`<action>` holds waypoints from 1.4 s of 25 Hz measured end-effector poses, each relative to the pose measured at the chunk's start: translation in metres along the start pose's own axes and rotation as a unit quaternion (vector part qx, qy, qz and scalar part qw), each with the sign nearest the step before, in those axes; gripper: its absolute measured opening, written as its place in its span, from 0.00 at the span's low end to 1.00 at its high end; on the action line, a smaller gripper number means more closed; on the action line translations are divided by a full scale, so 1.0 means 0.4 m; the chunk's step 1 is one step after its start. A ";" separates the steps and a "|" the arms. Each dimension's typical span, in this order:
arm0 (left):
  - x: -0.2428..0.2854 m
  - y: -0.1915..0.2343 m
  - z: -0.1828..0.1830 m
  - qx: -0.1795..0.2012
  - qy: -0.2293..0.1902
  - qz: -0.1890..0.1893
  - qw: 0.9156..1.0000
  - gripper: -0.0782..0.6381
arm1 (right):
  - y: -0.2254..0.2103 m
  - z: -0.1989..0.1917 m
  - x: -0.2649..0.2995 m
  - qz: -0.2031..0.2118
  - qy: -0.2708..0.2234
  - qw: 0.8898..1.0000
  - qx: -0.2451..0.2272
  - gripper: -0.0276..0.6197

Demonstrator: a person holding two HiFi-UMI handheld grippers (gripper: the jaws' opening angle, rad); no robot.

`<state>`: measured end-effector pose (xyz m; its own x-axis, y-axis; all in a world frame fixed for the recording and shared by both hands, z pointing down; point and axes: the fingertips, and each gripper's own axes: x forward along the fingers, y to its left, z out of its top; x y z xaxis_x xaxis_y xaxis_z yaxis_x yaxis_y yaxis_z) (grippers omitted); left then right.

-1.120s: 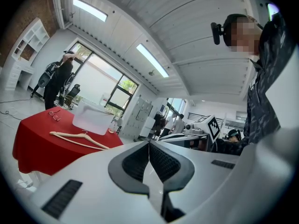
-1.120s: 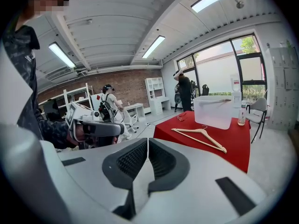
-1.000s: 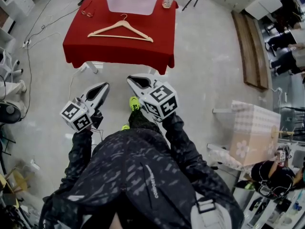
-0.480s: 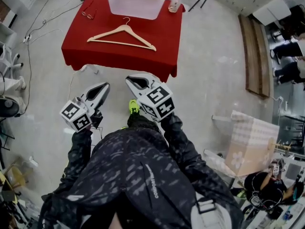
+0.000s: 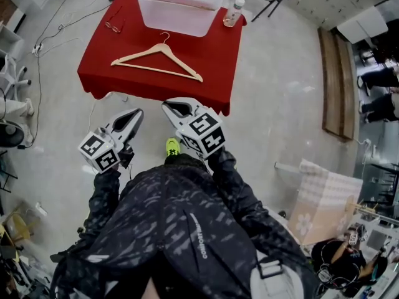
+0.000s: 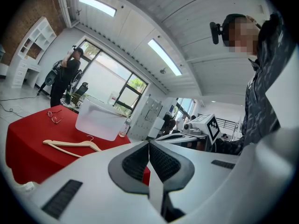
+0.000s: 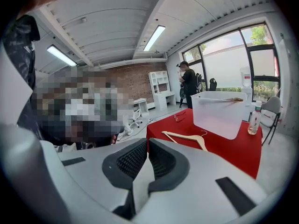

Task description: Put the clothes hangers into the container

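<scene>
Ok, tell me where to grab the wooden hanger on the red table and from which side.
Grip the hanger at its neck, just below the hook, coming down from above. It lies flat with its hook toward the container, and the neck probably balances it.

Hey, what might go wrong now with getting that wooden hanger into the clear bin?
The hanger lies flat on the red tablecloth, so fingers may pinch cloth too. The left gripper and right gripper are shut and must open first. Swinging the hanger into the container could knock the bottle beside it.
</scene>
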<state>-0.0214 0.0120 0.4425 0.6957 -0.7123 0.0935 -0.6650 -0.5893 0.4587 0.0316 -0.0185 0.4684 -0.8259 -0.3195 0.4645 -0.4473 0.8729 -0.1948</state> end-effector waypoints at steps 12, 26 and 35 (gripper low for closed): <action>0.092 0.046 0.000 -0.014 0.004 0.016 1.000 0.12 | -0.098 0.016 0.031 0.016 0.007 1.000 -0.005 0.07; 0.160 0.134 0.035 -0.018 0.011 0.005 1.000 0.13 | -0.213 0.016 0.091 0.007 0.039 0.999 0.002 0.07; 0.178 0.226 0.048 -0.025 0.020 -0.003 0.999 0.13 | -0.293 0.005 0.174 -0.016 0.063 0.998 0.007 0.17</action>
<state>-0.0374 -0.0994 0.4736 0.7098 -0.6933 0.1250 -0.6476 -0.5724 0.5029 0.0257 -0.1437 0.5218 -0.7613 -0.2976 0.5761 -0.4787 0.8572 -0.1899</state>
